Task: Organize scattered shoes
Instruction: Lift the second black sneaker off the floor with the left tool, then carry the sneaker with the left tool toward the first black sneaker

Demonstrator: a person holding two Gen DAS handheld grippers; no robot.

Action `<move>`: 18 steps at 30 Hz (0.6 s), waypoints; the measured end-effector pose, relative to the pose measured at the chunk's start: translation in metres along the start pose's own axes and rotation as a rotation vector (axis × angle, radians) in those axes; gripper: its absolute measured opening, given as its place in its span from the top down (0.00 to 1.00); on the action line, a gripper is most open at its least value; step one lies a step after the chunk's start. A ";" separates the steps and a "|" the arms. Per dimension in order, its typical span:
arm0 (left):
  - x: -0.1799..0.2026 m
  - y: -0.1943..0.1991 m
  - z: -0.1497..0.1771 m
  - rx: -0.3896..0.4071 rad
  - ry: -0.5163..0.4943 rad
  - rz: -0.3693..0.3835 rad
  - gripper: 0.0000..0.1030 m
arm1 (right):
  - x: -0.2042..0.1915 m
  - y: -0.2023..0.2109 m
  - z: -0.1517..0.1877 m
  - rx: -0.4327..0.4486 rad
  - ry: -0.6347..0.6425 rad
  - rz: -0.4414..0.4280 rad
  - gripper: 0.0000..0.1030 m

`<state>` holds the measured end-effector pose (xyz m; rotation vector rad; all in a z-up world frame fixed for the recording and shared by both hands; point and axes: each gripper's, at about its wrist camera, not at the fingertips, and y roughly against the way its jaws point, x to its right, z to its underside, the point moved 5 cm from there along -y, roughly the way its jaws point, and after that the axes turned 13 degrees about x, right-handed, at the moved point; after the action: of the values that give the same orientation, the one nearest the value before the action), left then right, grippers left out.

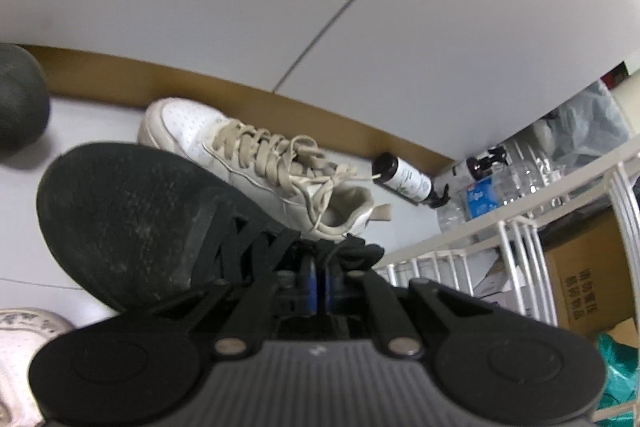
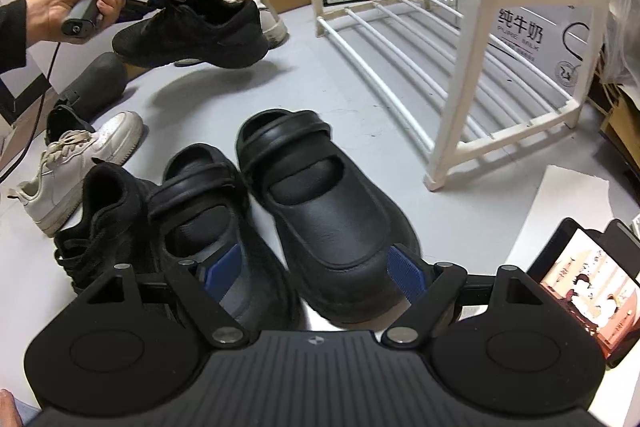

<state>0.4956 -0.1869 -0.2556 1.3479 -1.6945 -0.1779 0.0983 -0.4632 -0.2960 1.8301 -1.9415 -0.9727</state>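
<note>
Jaws of the left gripper [image 1: 318, 281] are pinching shut on the collar of a black sneaker [image 2: 192, 31], which is hanging clear of the grey floor [image 2: 320, 83] and casting a shadow below it. A hand [image 2: 76, 5] is gripping the handle of that tool, and a cable is trailing down from it. In the left wrist view the sneaker's dusty toe is filling the lower left, and a white sneaker [image 1: 256, 159] with beige laces is lying on the floor just beyond it, near a brown baseboard and a toppled dark bottle [image 1: 404, 179].

The right gripper [image 2: 314, 275] is standing wide open, its blue pads [image 2: 404, 273] straddling the toe of a black strap shoe [image 2: 328, 211] without visibly touching it. Its twin, a second strap shoe [image 2: 208, 219], is sitting just beside it on the left. Further left, another black sneaker [image 2: 100, 223] and a second white sneaker [image 2: 76, 163] are lying on the floor. A cream shoe rack [image 2: 460, 75] is standing empty to the right, with a milk carton box [image 2: 532, 31] behind it and a lit phone [image 2: 588, 287] at the right edge.
</note>
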 end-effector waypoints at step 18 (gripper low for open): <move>-0.048 0.155 0.008 0.036 0.025 -0.019 0.97 | -0.055 -0.008 0.001 0.028 -0.023 -0.084 0.18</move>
<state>0.3811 -0.0909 -0.1919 1.3876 -1.6713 -0.1419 0.1114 -0.4100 -0.2894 1.9379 -1.9146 -1.0006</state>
